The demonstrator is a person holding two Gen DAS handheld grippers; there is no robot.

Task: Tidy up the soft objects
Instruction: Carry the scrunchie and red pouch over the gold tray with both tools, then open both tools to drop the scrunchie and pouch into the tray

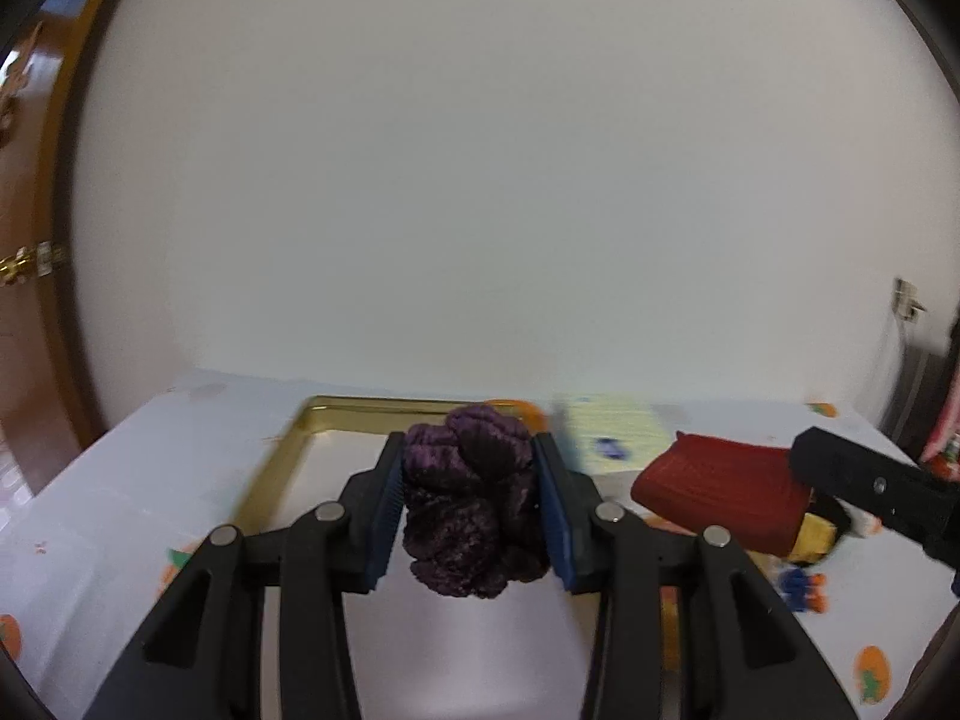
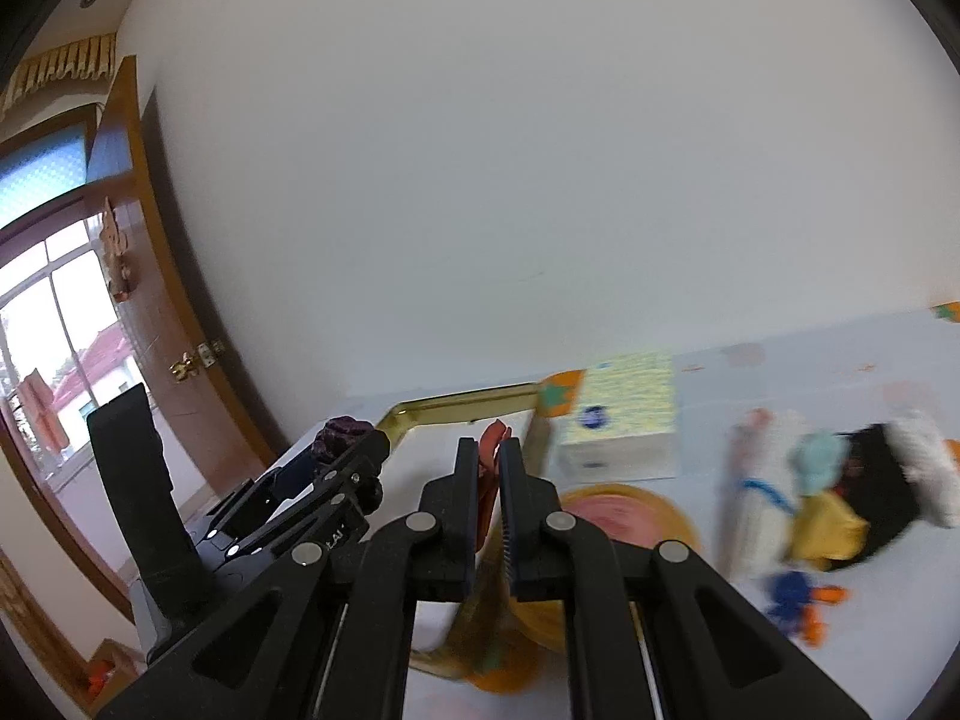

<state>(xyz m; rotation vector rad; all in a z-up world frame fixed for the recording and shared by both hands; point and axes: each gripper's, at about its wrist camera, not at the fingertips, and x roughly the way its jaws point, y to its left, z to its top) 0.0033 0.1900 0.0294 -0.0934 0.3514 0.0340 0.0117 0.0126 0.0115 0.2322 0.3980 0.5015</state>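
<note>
The left wrist view shows the left gripper (image 1: 468, 504) partly closed, its blue pads pressed on both sides of a crumpled purple velvet scrunchie (image 1: 471, 495), which hangs clear above a gold-rimmed tray (image 1: 282, 450). The tray lies on a desk (image 1: 90, 540) covered with a white cloth printed with orange shapes. Behind the tray's right side stands a pale yellow tissue pack (image 1: 612, 435). To the right, a red folded cloth (image 1: 720, 492) is carried by the right gripper (image 1: 804, 489), whose black body enters from the right edge. Below it something yellow and a small blue and orange toy (image 1: 801, 588) lie on the desk, blurred.

The right wrist view shows the right gripper (image 2: 489, 495) with its pads drawn fully together on a thin edge of the red cloth (image 2: 495, 435), which pokes up between them. The left gripper (image 2: 360, 450) is at the left with the purple scrunchie (image 2: 339, 432) at its tips, over the tray's (image 2: 468, 402) near corner. Beyond the tray sits the tissue pack (image 2: 624, 420). At the right is a blurred heap of soft things (image 2: 840, 480), perhaps plush toys, in white, light blue, yellow and black, with the blue and orange toy (image 2: 798, 597) near it.
</note>
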